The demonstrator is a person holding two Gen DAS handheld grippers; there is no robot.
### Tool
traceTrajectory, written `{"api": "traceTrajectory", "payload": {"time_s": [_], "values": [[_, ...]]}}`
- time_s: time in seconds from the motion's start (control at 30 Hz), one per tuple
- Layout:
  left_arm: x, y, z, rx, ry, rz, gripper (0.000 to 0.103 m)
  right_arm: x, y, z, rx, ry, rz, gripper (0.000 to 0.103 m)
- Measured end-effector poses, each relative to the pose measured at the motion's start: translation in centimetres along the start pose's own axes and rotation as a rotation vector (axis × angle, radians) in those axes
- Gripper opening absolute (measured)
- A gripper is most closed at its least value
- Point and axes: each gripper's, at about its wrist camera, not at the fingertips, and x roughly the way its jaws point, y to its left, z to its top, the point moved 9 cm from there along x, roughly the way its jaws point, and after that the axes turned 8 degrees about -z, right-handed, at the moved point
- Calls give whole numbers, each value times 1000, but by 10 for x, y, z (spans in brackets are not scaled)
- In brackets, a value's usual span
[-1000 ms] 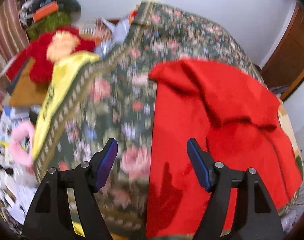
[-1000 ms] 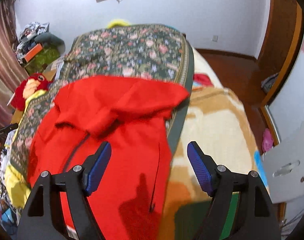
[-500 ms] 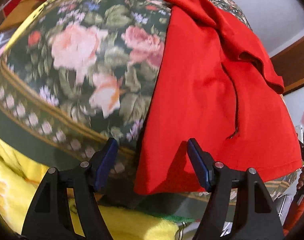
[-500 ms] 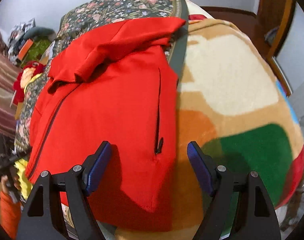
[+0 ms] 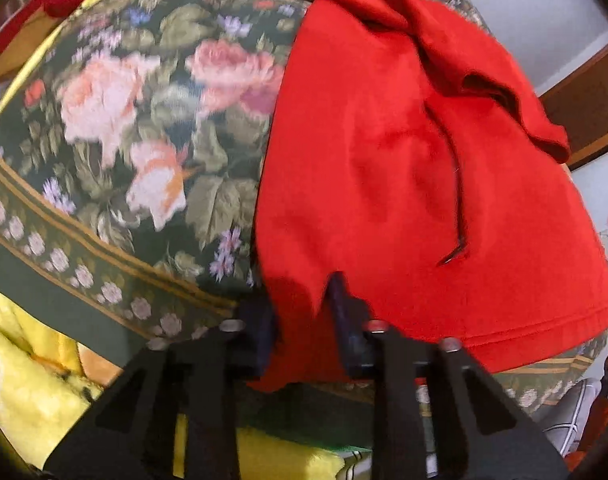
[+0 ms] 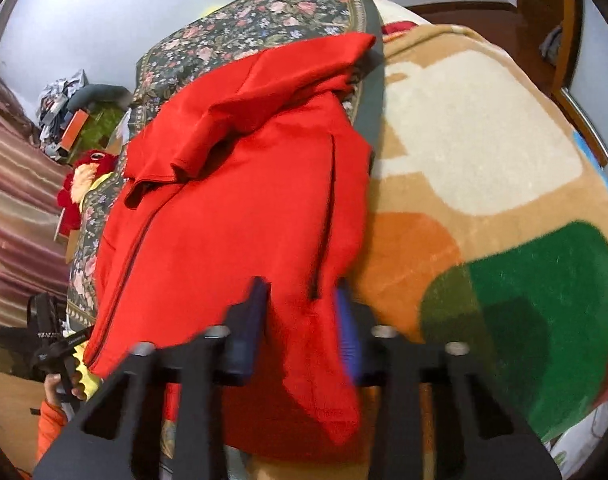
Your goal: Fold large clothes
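Left tongs (image 5: 300, 316): just closed, pinching the red jacket's (image 5: 404, 168) hem corner at the bed's near edge.
Right tongs (image 6: 304, 320): just closed, pinching the other hem corner.
Jacket: lies on floral bedspread (image 5: 144, 128).

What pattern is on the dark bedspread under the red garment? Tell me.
Pink roses and leaves on the bedspread, clearest from the left wrist.

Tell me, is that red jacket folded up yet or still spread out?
Mostly spread out. The red jacket lies flat along the bed, only its top flopped over; both grippers, left and right, have just closed, pinching its bottom corners.
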Motion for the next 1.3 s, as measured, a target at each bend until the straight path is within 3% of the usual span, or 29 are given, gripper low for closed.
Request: {"api": "traceTrajectory", "payload": {"time_s": [0.07, 0.5, 0.63, 0.77, 1.0, 1.3], "values": [[-11, -9, 7, 13, -31, -28, 4, -5, 4, 4, -28, -35, -19, 19], [-101, -88, 108, 154, -305, -184, 4, -33, 43, 69, -76, -212, 35, 15], [-123, -106, 159, 163, -395, -236, 4, -35, 51, 100, -76, -251, 45, 15], [-135, -114, 209, 161, -468, -221, 4, -33, 50, 140, -66, -296, 30, 14], [-102, -105, 285, 124, -482, -155, 4, -6, 37, 209, -24, -301, 19, 14], [-1, -82, 347, 84, -389, -53, 4, 64, 24, 262, -3, -241, -29, 14]]}}
